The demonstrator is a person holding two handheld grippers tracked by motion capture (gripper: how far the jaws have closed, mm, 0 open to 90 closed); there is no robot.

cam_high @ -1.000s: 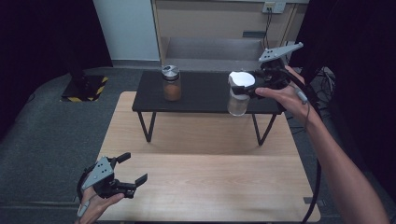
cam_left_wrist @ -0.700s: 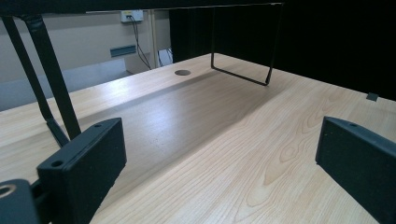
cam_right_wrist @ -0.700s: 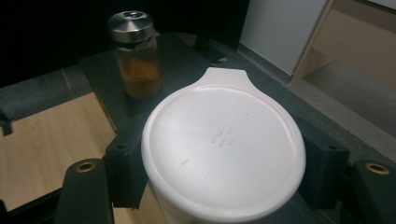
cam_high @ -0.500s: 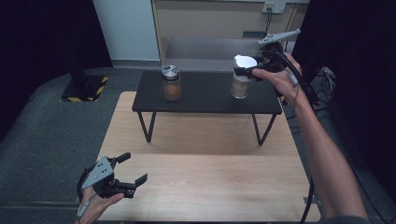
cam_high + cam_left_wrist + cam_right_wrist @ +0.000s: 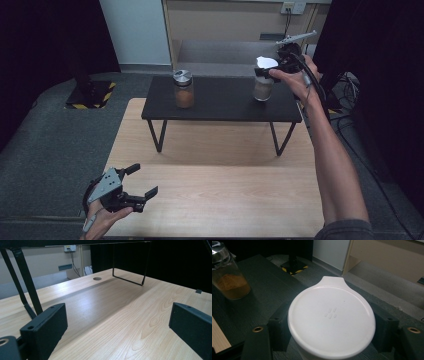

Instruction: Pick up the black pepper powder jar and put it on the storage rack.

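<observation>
Right now the right gripper (image 5: 270, 74) is clamped on the white-lidded jar (image 5: 263, 86), jaws pressing both sides just under the lid (image 5: 331, 318). Lid tab points away from the gripper's camera. Jar sits at the right end of the black table (image 5: 220, 106), near its back edge; can't tell if the base touches the top or hangs just above it. Person's right arm reaches far forward along the right side of the high view.

Second jar (image 5: 183, 89), metal cap, orange-brown powder inside, stands upright left of centre on the same black table, well apart from the held one.

Left gripper (image 5: 141, 181) hovers low over the near-left corner of the wooden table (image 5: 220, 185), jaws wide apart, nothing between them. Its view looks across bare wood toward the black table's legs (image 5: 27, 290).
</observation>
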